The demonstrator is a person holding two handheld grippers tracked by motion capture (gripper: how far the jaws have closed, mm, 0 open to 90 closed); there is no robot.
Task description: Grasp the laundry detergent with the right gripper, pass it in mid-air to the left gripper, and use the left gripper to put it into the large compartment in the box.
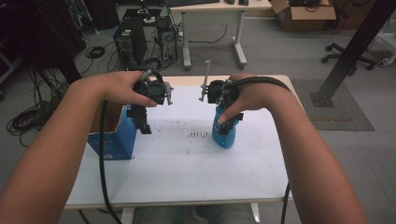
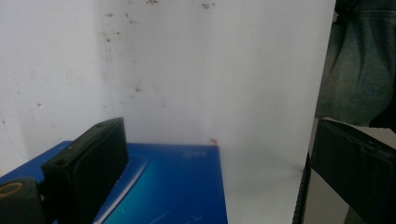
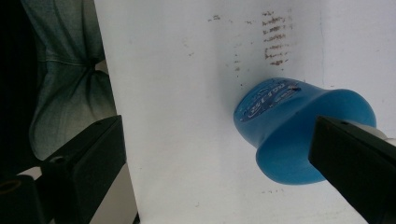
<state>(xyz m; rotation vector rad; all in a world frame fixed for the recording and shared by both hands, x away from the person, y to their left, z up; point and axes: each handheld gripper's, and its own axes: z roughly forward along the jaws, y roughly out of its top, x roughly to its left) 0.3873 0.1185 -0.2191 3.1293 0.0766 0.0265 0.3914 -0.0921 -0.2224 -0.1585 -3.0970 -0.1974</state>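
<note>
My left gripper (image 1: 140, 120) hangs jaws-down over the right edge of a blue box (image 1: 116, 140) with an open brown inside, at the left of the white table (image 1: 187, 172). In the left gripper view the gripper (image 2: 215, 128) is open, and the box's blue face (image 2: 177, 186) lies below its left jaw. My right gripper (image 1: 229, 123) points down over a blue plastic bottle (image 1: 224, 138) standing right of centre. In the right gripper view this gripper (image 3: 217, 126) is open; the bottle (image 3: 285, 126) sits beside its right jaw, partly hidden by it, with no pad pressing on it.
Small brown marks (image 1: 197, 134) stain the table between box and bottle. The person's jeans (image 3: 65, 70) show past the table's near edge. Behind the table stand computer towers (image 1: 130, 42), a desk (image 1: 215, 28), a cardboard box (image 1: 303, 14) and a black slanted post (image 1: 355, 51).
</note>
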